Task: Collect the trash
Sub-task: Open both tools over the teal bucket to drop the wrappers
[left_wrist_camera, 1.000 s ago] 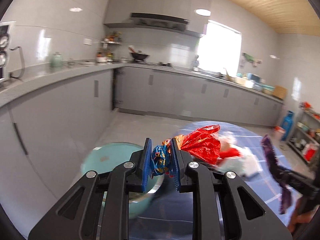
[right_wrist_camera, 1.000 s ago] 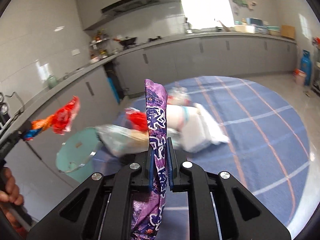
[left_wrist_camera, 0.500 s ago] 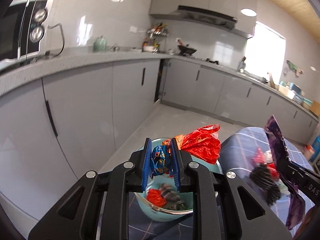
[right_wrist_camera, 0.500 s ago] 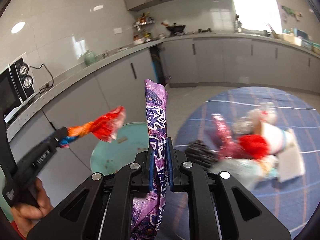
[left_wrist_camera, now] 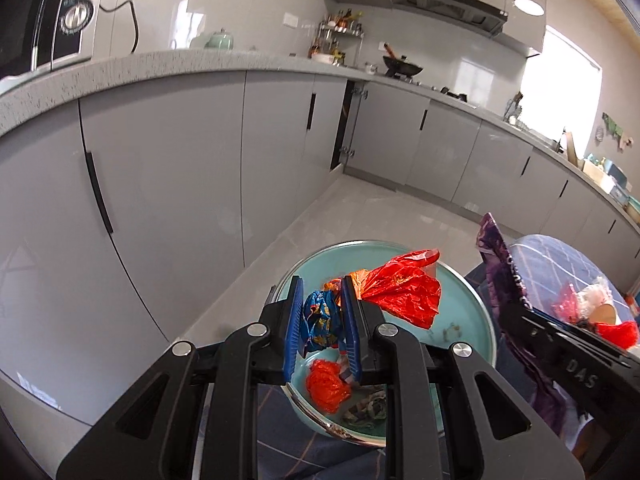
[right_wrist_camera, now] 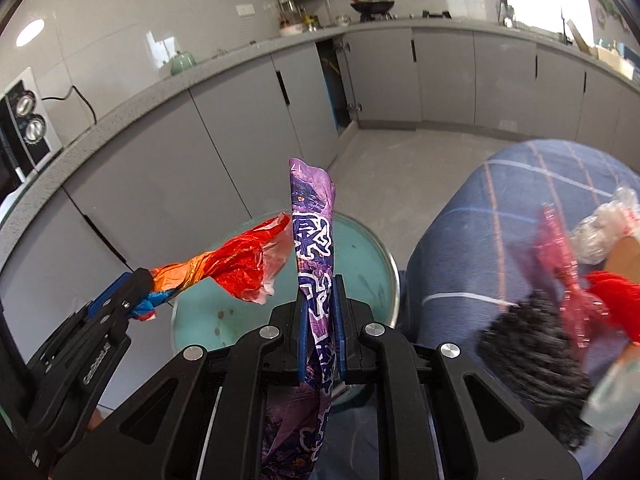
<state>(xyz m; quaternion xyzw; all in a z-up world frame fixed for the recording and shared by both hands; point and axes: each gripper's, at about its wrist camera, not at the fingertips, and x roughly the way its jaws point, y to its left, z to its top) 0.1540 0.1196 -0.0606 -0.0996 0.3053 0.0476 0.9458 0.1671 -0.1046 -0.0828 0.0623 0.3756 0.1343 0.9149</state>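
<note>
My left gripper is shut on a red, orange and blue wrapper and holds it above a teal bin. Red and dark scraps lie in the bin. My right gripper is shut on a purple snack wrapper that stands upright over the same bin. The left gripper with the red wrapper shows at the left of the right wrist view. The right gripper with the purple wrapper shows at the right of the left wrist view.
A round table with a blue checked cloth stands right of the bin, with more trash: a dark knitted lump, red plastic, a clear bag. Grey cabinets and a counter with a microwave run behind.
Both grippers have swung left from over the table to above the teal bin, each still holding its wrapper. The bin's inside has come into view.
</note>
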